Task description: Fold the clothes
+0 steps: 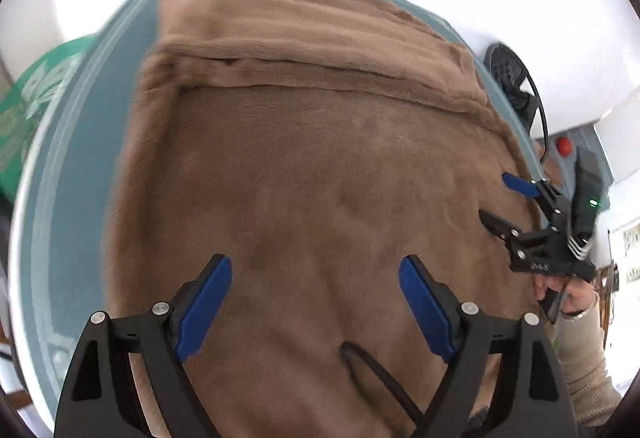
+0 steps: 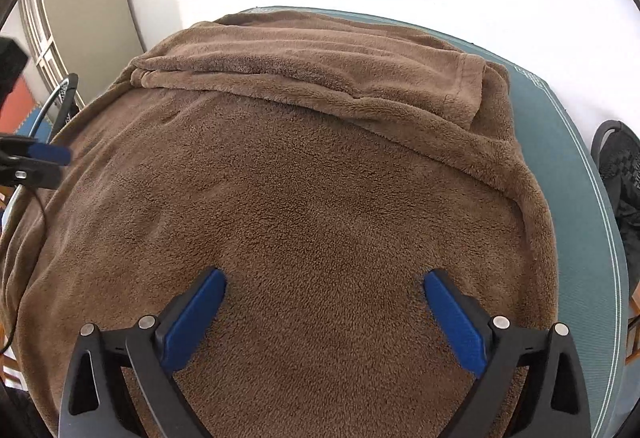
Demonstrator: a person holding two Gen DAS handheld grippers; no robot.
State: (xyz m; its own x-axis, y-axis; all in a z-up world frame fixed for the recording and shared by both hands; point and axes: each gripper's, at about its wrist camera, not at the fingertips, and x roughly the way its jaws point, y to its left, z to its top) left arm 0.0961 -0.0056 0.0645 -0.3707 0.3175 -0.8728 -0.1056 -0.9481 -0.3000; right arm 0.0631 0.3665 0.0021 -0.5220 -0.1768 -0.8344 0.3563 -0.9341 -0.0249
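So I'm mid-fold on this fuzzy brown blanket [image 2: 312, 197]. It's spread over most of the teal tabletop [image 2: 580, 165], and the far edge is already doubled back toward me in a band [image 2: 304, 77], so I'd call it one fold in, more to go.

Going left to right: there's a green patterned thing [image 1: 36, 97] off the left edge of the tabletop, too blurry to say what. My left gripper [image 1: 316, 302] hangs over the blanket's near-left part with its fingers spread wide and nothing between them. A dark cable [image 1: 380, 374] trails across the fabric right under it. My right gripper [image 2: 324, 312] is over the near-right part, fingers splayed just as wide, empty too, not pinching any fabric. Past the right edge there's a dark mesh chair [image 2: 620, 173].

Next move, I reckon: get each set of fingers down to a near corner or hem and clamp on, then carry that edge over. The plush pile is thick, so I'll need a deep bite. The main nuisance is that cable, which could get folded in or snag. The near hem is out of both views, so I'm reaching a bit blind.
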